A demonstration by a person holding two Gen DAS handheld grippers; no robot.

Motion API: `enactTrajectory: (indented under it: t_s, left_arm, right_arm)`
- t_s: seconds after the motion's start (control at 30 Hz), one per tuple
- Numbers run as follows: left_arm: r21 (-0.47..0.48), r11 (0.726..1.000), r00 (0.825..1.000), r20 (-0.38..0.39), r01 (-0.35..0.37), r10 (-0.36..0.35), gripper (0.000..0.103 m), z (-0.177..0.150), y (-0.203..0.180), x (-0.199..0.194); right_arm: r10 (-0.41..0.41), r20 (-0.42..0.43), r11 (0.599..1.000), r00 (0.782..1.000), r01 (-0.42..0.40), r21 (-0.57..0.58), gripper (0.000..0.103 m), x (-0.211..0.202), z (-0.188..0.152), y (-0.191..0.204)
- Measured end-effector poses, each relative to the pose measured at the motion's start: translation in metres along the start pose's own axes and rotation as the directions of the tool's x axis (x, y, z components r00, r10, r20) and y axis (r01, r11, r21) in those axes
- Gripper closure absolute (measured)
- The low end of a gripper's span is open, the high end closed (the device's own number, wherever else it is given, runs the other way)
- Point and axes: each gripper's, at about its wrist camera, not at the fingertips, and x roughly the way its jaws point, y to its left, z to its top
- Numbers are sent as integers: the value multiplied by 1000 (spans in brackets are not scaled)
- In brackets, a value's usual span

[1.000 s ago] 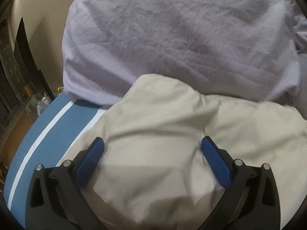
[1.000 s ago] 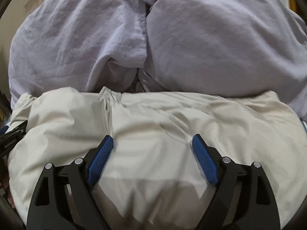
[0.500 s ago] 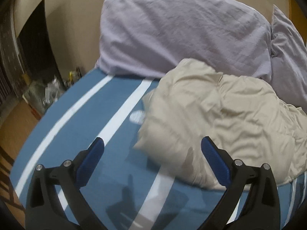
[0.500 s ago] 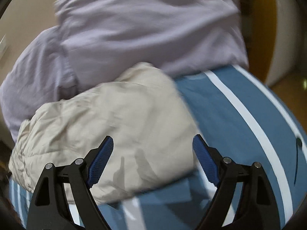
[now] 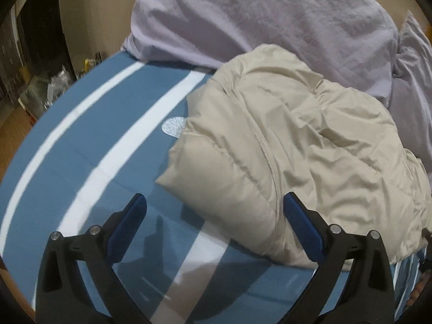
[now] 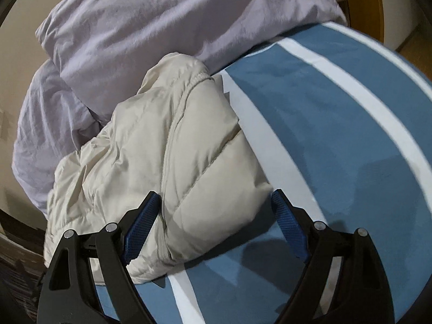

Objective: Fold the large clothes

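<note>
Two grippers are in view, one per camera, each with two blue-padded fingers on black arms. The left gripper (image 5: 214, 210) has its fingers spread wide and holds nothing; the left finger (image 5: 127, 224) hangs over bare bedsheet, and the right finger (image 5: 302, 226) stands in front of the near lower edge of the jacket, though whether it touches the fabric cannot be told. The right gripper (image 6: 216, 210) is likewise wide open and grips nothing: its left finger (image 6: 143, 224) lies against or just over the jacket's puffed surface, its right finger (image 6: 289, 226) is over the sheet, and the jacket's near corner sits in the gap between them without being pinched.

There is one garment, a cream quilted puffer jacket (image 5: 283, 145), lying bunched and roughly folded on the bed. In the right wrist view its long axis runs from the lower left, near the gripper, up toward an elastic-gathered edge (image 6: 197, 77) that points at the bedding behind. In the left wrist view it lies across the right half of the picture, its rounded corner (image 5: 172, 181) pointing toward the bare sheet at the left.

The bed is covered by one blue bedsheet (image 5: 108, 140) with white stripes. Behind the jacket, touching its far side, are two lavender pillows or bundles of bedding: a large one (image 5: 256, 19) and a second (image 5: 413, 75) beside it. A beige wall (image 5: 108, 10) rises behind.
</note>
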Motion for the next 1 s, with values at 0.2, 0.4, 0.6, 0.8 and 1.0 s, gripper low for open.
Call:
enactTrajectory:
  t_s: [0.2, 0.4, 0.6, 0.8, 1.0]
  left_arm:
    - [-103, 982, 987, -25, 158, -161, 39, 10, 4, 17]
    - [-131, 973, 982, 22, 189, -188, 64, 12, 10, 3]
    - [-112, 974, 980, 30, 199, -197, 67, 4, 33, -22]
    - [-95, 978, 983, 32, 185, -183, 66, -27, 90, -57]
    - [-97, 982, 986, 28, 164, -162, 66, -60, 138, -88]
  right_arm:
    - [66, 25, 998, 997, -66, -15, 50, 2, -2, 6]
    - [58, 63, 994, 996, -52, -94, 71, -16, -11, 21]
    - [79, 43, 983, 996, -71, -170, 74, -40, -34, 35]
    - [110, -20, 959, 994, -111, -261, 74, -64, -85, 44]
    - [152, -78, 930, 985, -169, -326, 74, -87, -136, 44]
